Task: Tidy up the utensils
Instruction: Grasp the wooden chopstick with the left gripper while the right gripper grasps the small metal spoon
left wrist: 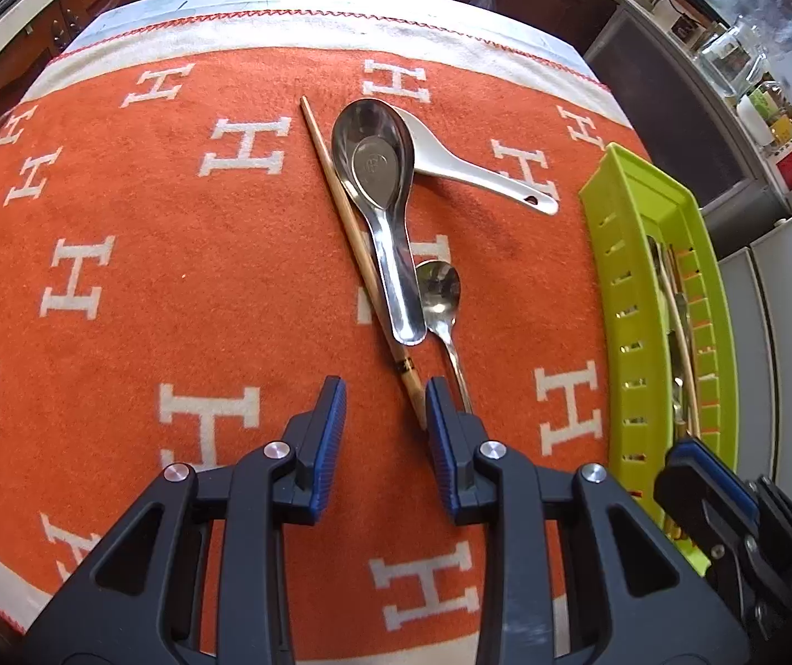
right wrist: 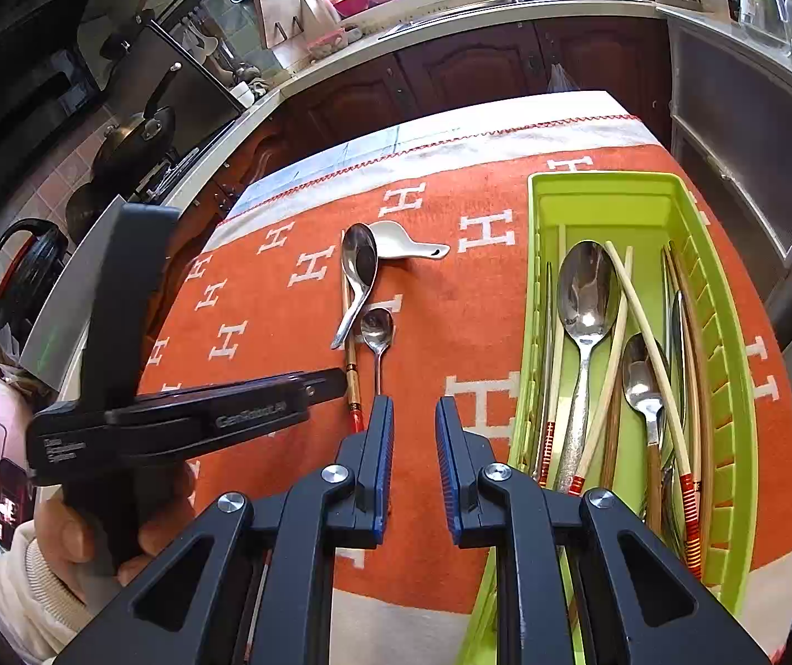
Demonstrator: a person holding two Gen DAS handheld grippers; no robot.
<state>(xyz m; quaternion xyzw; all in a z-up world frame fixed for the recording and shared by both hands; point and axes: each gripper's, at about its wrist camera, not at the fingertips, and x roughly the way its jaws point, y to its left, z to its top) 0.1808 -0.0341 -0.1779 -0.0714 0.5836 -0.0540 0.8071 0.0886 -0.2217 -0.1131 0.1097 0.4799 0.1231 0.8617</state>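
Note:
On the orange cloth lie a wooden chopstick [left wrist: 351, 233], a steel soup spoon [left wrist: 379, 177] resting on it, a white ceramic spoon [left wrist: 479, 166] behind, and a small metal spoon [left wrist: 440, 288]. My left gripper [left wrist: 387, 410] hangs open over the chopstick's near end, which lies just inside its right finger, untouched. In the right wrist view the same pile shows around the chopstick [right wrist: 351, 366]. My right gripper [right wrist: 414, 410] stands between the pile and the green tray [right wrist: 540, 194], its jaws a little apart with nothing between them.
The green tray [left wrist: 617, 277] at the cloth's right side holds several spoons and chopsticks. A hand [right wrist: 91, 543] holds the left gripper [right wrist: 335, 379] close by at the left. Kitchen counters and cabinets surround the table.

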